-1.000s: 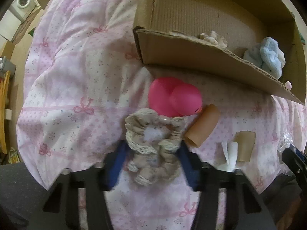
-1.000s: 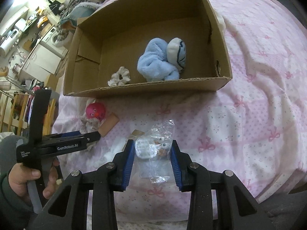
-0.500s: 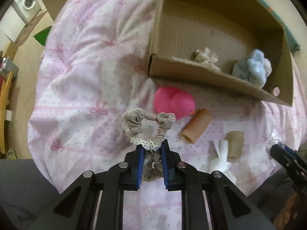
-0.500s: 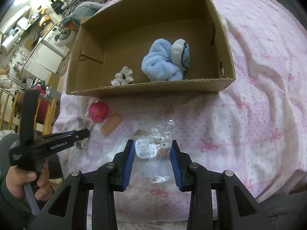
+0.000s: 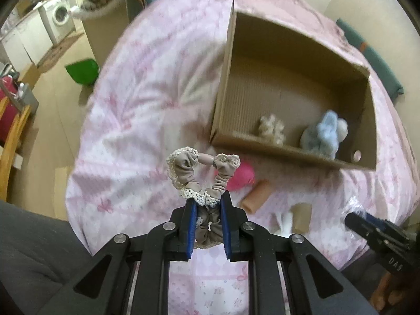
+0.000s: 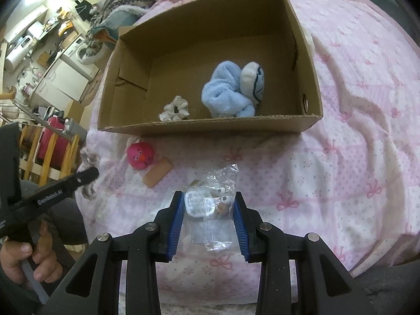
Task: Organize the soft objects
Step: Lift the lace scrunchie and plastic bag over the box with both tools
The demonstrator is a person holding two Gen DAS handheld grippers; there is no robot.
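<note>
Presently the left gripper point(image 5: 208, 204) is clamping tight on a beige lace-edged scrunchie point(image 5: 200, 176), whose loop is standing up above the blue pads point(image 5: 193, 223) and hanging clear of the pink bedspread point(image 5: 136, 120). Beyond it, the open cardboard box point(image 5: 225, 99) is resting on the bedspread, with a white scrunchie point(image 5: 271, 128) and a light blue plush bundle point(image 5: 324, 135) lying against its near wall. Just outside that near wall, a pink round toy point(image 5: 242, 177) is lying beside a tan cylinder point(image 5: 256, 193), and a brown cardboard tube point(image 5: 302, 216) is lying nearer the bedspread's near edge. In the right wrist view, the right gripper point(image 6: 208, 204) is sitting low over the bedspread with a clear plastic bag of small items point(image 6: 212, 202) between its blue pads point(image 6: 177, 223); the pads are standing at the bag's sides, but whether they are pressing it cannot be told. At the left edge of that view, a hand point(image 6: 29, 260) is gripping the handle of the left gripper point(image 6: 86, 176), with the scrunchie point(image 6: 88, 162) partly hidden behind its tip.
</note>
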